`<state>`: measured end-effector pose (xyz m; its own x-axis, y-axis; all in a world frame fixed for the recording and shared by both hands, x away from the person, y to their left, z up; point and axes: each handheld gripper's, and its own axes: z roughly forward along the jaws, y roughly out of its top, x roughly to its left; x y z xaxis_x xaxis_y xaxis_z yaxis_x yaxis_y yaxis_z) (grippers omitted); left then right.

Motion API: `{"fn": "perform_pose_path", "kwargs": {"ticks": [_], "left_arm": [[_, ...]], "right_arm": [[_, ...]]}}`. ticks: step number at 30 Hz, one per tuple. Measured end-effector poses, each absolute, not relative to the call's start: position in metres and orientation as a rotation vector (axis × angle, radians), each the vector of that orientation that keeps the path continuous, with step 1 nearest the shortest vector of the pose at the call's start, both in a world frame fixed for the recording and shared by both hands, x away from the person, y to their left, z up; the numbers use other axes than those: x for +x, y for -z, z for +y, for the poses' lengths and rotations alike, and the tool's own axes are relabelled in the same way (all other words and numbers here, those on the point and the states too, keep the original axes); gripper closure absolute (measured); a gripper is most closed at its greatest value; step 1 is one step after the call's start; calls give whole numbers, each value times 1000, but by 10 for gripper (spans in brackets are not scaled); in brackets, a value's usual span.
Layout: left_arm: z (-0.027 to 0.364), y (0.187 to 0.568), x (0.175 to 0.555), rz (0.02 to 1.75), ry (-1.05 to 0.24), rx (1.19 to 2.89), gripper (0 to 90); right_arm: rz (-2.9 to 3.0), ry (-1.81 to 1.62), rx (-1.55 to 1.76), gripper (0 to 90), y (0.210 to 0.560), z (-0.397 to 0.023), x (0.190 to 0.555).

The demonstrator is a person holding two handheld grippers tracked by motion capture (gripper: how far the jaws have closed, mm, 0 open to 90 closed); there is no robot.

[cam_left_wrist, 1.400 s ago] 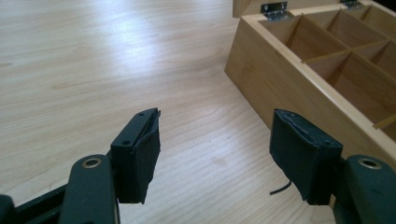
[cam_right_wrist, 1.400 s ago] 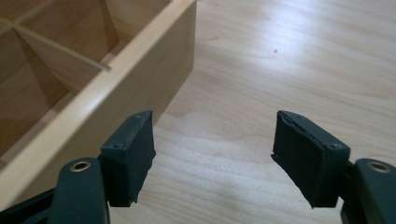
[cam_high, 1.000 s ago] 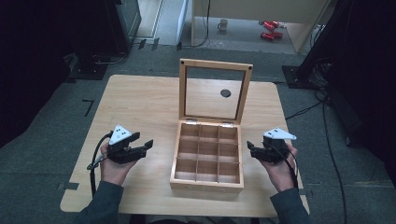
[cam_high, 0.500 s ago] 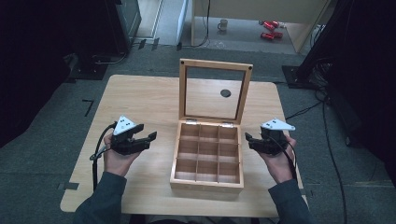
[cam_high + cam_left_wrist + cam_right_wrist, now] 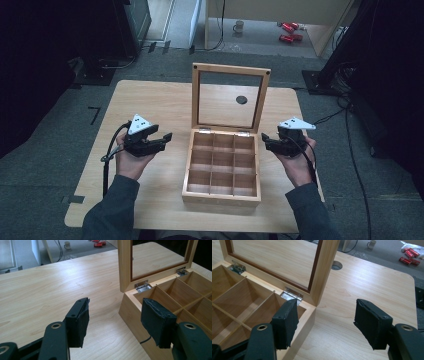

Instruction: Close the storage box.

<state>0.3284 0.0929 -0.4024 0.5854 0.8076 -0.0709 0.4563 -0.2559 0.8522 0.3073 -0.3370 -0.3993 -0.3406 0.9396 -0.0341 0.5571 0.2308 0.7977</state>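
A: Both grippers, left (image 5: 162, 140) and right (image 5: 267, 141), flank the wooden box (image 5: 222, 167) mid-table (image 5: 150, 100). Jaws apart and empty, just been narrowing.

B: Risk?

A: Lid (image 5: 230, 97) stands upright on small hinges (image 5: 291, 295). A knock could slam it. Nine empty compartments, clear lid pane.

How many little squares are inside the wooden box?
9, in three rows of three inside the wooden box: back row by the hinges, middle row, front row nearest the person. All look empty.
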Motion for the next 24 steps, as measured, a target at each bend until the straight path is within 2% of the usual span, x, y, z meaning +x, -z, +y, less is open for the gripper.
{"fn": "perform_pose_path", "kwargs": {"ticks": [24], "left_arm": [[70,386,359,1006,-510,1922,403]], "right_arm": [[1974,-950,1341,356,386,-325,338]]}}
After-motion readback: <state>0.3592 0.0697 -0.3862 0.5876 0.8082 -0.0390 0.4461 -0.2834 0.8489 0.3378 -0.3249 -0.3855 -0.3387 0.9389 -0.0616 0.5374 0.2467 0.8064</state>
